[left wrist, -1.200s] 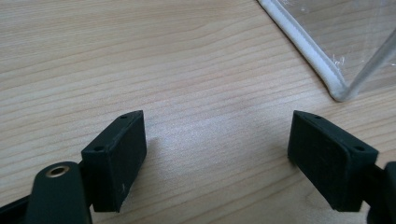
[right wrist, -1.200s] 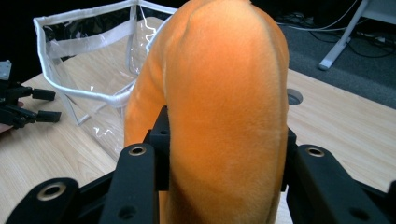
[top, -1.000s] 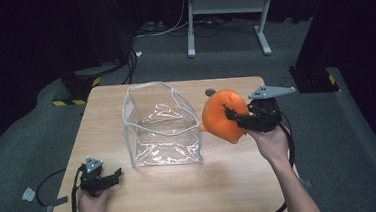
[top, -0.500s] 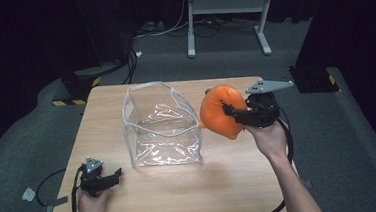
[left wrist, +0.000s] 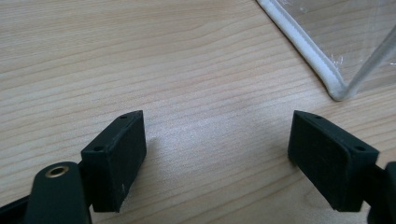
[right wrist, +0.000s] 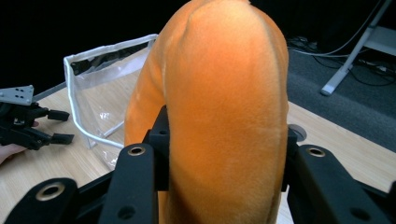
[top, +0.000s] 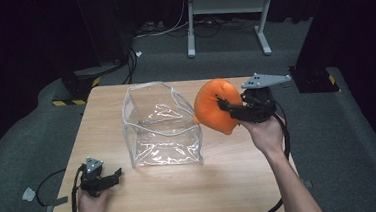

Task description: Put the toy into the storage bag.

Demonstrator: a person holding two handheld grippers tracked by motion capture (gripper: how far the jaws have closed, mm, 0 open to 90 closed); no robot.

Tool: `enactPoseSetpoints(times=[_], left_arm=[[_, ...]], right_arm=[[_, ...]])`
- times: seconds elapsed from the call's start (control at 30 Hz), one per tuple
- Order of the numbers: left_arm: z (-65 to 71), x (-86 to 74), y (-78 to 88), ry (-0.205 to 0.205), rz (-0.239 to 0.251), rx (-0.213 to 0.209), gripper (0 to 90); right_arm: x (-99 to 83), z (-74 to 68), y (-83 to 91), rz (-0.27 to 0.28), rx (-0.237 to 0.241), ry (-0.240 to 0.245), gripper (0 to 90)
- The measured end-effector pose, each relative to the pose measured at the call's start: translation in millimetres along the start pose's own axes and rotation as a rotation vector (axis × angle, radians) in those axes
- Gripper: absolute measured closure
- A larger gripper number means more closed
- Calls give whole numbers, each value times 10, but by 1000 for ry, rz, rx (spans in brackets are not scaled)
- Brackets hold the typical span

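An orange plush toy (top: 215,106) hangs in the air just right of a clear plastic bag (top: 159,123) that stands open on the wooden table (top: 191,186). My right gripper (top: 226,107) is shut on the toy, its jaws squeezing the toy's sides (right wrist: 224,116). The bag (right wrist: 100,93) lies beyond the toy in the right gripper view. My left gripper (top: 113,177) rests on the table at the front left, open, with bare wood between its jaws (left wrist: 215,154). The bag's white-edged corner (left wrist: 334,86) sits just ahead of it.
A dark grey floor mat (top: 358,139) surrounds the table. A white metal stand (top: 224,13) and cables lie on the floor behind. The left gripper's cable (top: 51,180) trails off the table's front left edge.
My right gripper has lifted the orange toy a little higher and moved it slightly left toward the bag. The left gripper has stayed put.
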State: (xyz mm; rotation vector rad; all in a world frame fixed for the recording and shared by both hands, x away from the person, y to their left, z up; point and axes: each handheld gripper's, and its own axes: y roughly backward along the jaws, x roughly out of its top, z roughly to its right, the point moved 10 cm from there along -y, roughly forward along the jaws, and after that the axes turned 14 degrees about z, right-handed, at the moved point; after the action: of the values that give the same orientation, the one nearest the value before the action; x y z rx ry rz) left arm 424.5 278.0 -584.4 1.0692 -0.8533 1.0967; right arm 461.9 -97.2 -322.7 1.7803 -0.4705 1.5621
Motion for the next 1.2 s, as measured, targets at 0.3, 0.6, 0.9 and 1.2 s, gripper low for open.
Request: enactPoseSetpoints(times=[0.3, 0.6, 0.9, 1.2], left_arm=[[0, 0, 0, 1, 0, 0, 194], [0, -1, 1, 0, -1, 0, 194], [1, -1, 1, 0, -1, -1, 193], [3, -1, 2, 0, -2, -2, 193]], right_arm=[[153, -119, -97, 9, 31, 21, 575], [286, -271, -239, 21, 69, 36, 575], [408, -448, -409, 26, 110, 46, 574], [463, -626, -629, 14, 142, 56, 574]])
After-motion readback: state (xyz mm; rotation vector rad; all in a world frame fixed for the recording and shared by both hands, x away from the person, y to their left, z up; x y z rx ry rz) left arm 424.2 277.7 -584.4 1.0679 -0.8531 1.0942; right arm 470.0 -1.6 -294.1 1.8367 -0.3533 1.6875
